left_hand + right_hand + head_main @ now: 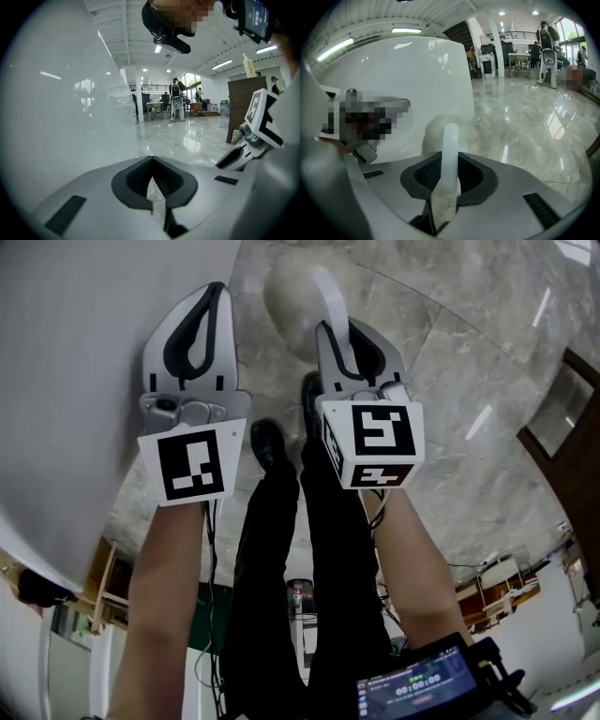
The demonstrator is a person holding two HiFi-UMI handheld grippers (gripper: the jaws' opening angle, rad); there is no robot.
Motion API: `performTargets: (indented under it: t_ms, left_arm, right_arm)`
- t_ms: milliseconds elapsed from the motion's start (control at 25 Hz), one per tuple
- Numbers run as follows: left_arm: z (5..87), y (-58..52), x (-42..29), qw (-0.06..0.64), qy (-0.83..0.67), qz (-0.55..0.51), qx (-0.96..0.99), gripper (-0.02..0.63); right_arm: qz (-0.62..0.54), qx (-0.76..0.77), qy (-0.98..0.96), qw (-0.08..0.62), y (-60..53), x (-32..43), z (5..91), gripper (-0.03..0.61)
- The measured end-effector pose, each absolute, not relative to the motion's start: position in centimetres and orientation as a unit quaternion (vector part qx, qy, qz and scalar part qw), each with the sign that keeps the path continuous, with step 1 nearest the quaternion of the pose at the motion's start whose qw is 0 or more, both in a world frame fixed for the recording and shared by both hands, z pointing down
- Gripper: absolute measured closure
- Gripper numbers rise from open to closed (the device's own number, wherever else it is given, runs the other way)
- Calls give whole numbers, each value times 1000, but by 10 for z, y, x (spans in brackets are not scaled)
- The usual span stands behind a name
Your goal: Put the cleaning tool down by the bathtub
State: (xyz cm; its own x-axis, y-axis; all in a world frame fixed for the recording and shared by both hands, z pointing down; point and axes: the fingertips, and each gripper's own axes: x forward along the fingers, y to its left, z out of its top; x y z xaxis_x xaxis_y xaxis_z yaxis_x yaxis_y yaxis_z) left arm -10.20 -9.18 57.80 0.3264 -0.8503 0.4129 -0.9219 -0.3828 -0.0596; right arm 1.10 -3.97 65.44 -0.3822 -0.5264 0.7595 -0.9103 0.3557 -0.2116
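1. Marble floor (450, 381) beside the white bathtub (75, 381) waits below.
2. Right gripper (450, 161): fingers clamp the cleaning tool (450, 136) by its handle, fluffy head hanging near the bathtub, likely for set-down.
3. Left gripper (214, 292): fingers closed together, empty.

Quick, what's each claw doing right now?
Left claw: closed, empty.
Right claw: closed on the cleaning tool, by its white handle.

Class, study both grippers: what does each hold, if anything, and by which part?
The right gripper grips the cleaning tool by its white handle; the fluffy head sticks out past the jaws. The left gripper holds nothing, jaws together.
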Motion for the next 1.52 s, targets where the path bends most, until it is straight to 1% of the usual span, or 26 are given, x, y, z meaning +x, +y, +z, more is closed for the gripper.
performTargets:
  t_ms: [680,1160,1520]
  left_arm:
    - [629,-91,-102,89,-545,207,808,600]
    - [662,-97,-107,100,-548,218,801,600]
    - [662,-102,-110,103,-551,219,799,600]
  right_arm:
    - [337,464,-762,301,-42,1,705,483]
    - [342,449,-766,307,-56,-8,743,482]
    - [346,437,-768,315,-58,-17,750,480]
